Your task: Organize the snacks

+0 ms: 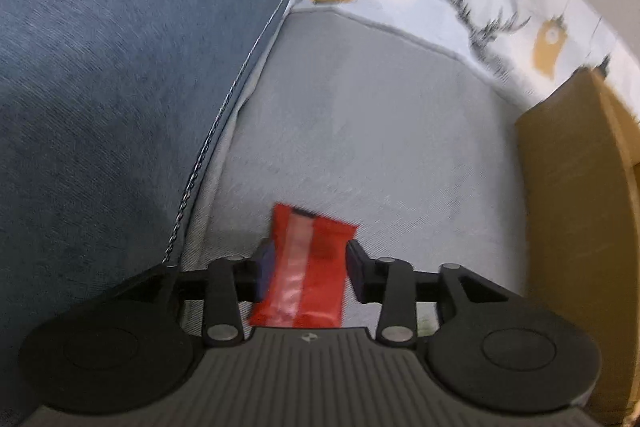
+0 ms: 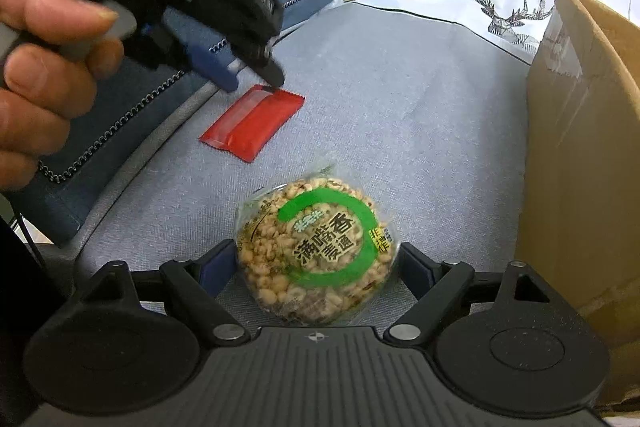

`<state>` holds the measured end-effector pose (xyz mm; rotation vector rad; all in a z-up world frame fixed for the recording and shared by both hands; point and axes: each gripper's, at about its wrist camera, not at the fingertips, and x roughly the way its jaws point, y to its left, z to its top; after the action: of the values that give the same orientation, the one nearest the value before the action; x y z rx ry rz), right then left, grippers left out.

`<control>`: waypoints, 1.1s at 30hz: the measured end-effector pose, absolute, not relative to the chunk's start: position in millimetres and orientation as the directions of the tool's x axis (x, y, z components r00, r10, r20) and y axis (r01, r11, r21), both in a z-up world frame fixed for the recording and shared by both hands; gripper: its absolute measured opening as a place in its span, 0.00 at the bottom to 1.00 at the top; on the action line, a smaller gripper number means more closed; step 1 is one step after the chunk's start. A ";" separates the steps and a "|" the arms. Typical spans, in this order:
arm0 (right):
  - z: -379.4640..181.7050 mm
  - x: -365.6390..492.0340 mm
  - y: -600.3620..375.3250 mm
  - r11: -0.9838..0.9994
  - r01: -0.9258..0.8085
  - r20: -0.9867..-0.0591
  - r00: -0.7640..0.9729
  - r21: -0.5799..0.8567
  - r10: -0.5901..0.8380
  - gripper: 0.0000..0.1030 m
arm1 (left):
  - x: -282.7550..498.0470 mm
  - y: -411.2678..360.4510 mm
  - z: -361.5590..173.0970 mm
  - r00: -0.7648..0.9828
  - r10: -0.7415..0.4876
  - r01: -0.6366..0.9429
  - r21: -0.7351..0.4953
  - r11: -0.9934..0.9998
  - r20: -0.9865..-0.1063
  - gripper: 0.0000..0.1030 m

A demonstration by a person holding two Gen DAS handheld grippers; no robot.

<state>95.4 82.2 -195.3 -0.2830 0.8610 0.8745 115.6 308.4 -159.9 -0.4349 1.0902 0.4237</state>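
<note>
Red packet (image 2: 252, 121) beside cushion edge (image 2: 120, 131), box (image 2: 580, 147) well apart

1. A red snack packet (image 2: 253, 123), flat and rectangular with a glossy lighter strip along its length and crimped ends, lies flat on the grey sofa seat (image 2: 400, 115), near the seat's left edge, its long axis running diagonally.
2. A round puffed-grain cake (image 2: 316, 251) in clear wrap, with a green ring and dark printed characters on top, lies flat, face up, nearer the seat's front, well apart from the red packet.
</note>
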 end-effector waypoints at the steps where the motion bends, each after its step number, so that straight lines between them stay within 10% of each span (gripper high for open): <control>1: -195.0 96.3 81.9 0.632 -0.766 -0.758 0.340 0.120 0.556 0.85 | 117.7 306.8 -162.5 0.382 0.121 -0.526 -0.108 0.844 -0.916 0.52; 33: -185.6 84.4 83.5 0.667 -0.740 -0.710 0.424 0.087 0.563 0.81 | 125.3 273.5 -158.1 0.429 0.164 -0.351 0.003 0.936 -0.888 0.44</control>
<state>84.4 83.5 -185.6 -0.2540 0.7809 0.8262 125.3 273.5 -158.1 -0.1936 1.0815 0.3238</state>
